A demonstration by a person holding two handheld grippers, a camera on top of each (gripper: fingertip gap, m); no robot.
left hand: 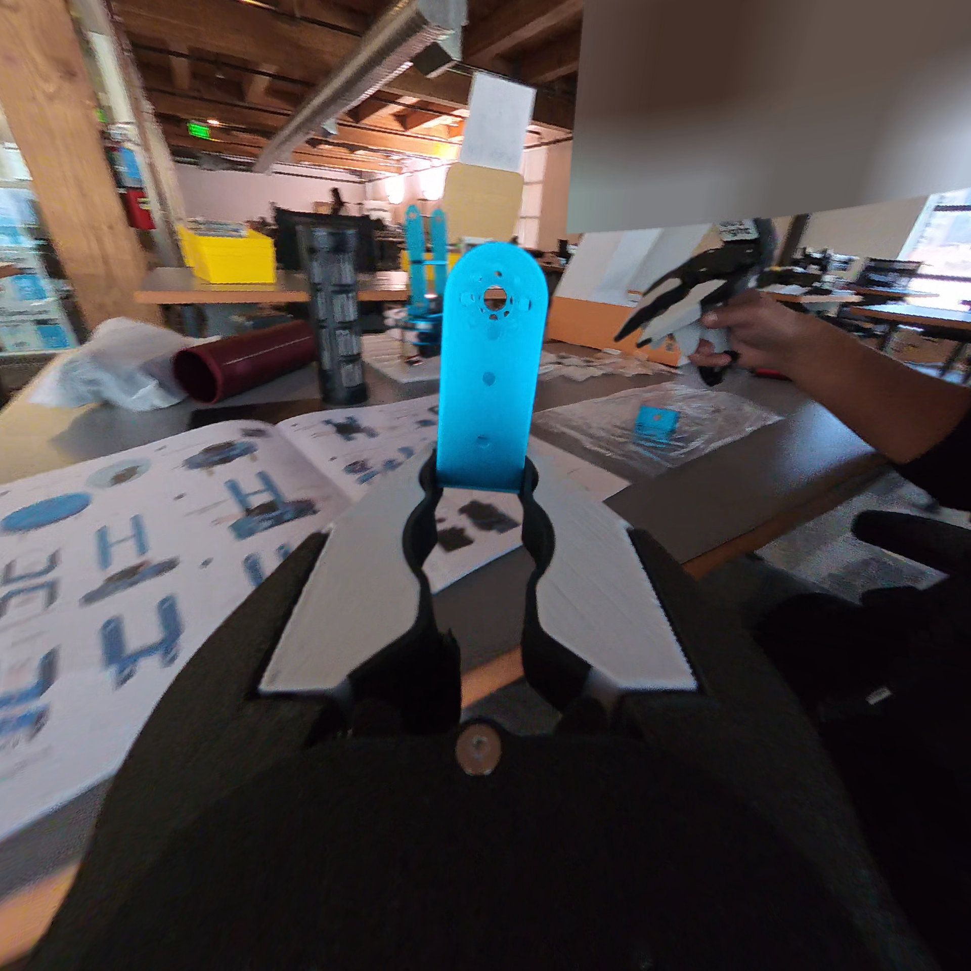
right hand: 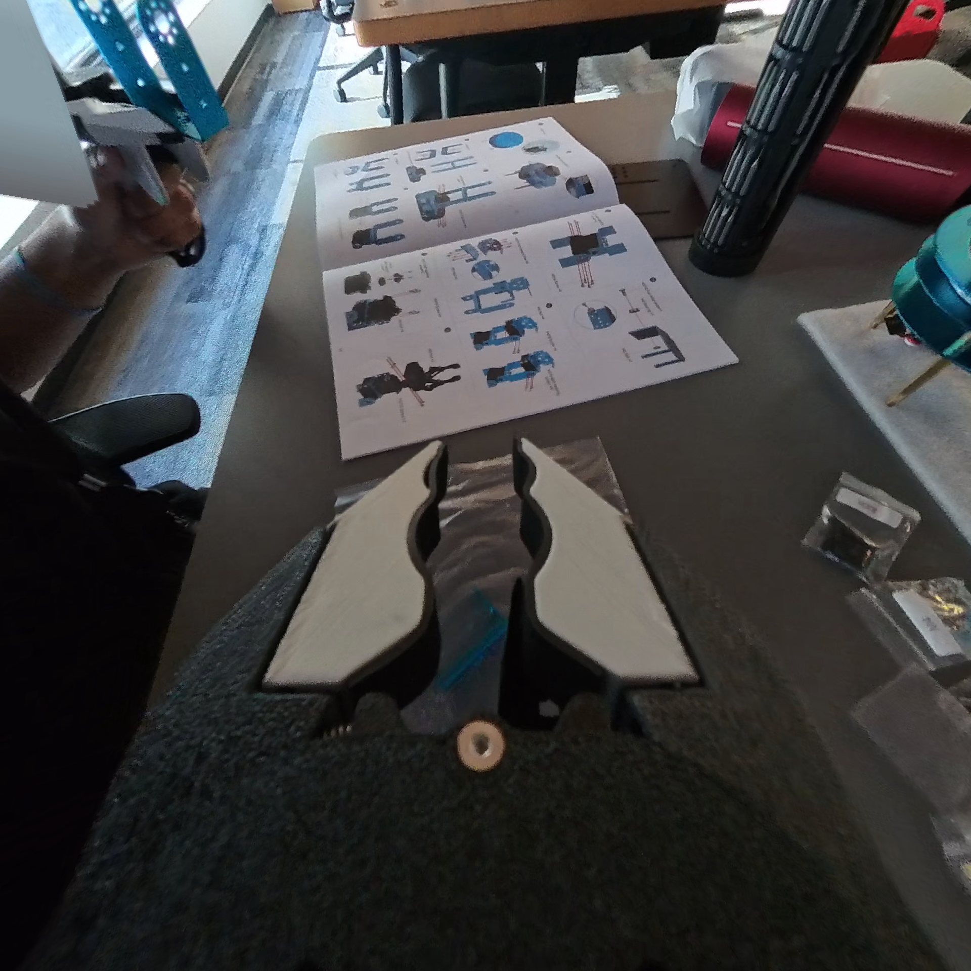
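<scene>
My left gripper (left hand: 481,473) is shut on the base of a blue metal bracket (left hand: 491,368) with round holes and holds it upright above the table. In the right wrist view this bracket (right hand: 152,68) shows as a two-armed U shape at the top left, in the left gripper (right hand: 142,142). My right gripper (right hand: 481,462) is open and empty, low over a clear plastic bag (right hand: 473,525) with a small blue part (right hand: 478,641) in it. In the left wrist view the right gripper (left hand: 683,310) hangs in a hand above that bag (left hand: 657,425).
An open instruction booklet (right hand: 499,294) lies on the grey table (right hand: 709,473). A black cylinder (right hand: 777,131) and a maroon tube (right hand: 867,157) stand behind it. A blue assembly (right hand: 940,299) sits on a white plate at right, beside small clear bags (right hand: 861,530). Across from one pair of fingers to the other is roughly 30 cm. The blue assembly (right hand: 940,299) lies some 25 cm from my right tips, 45 cm from my left tips.
</scene>
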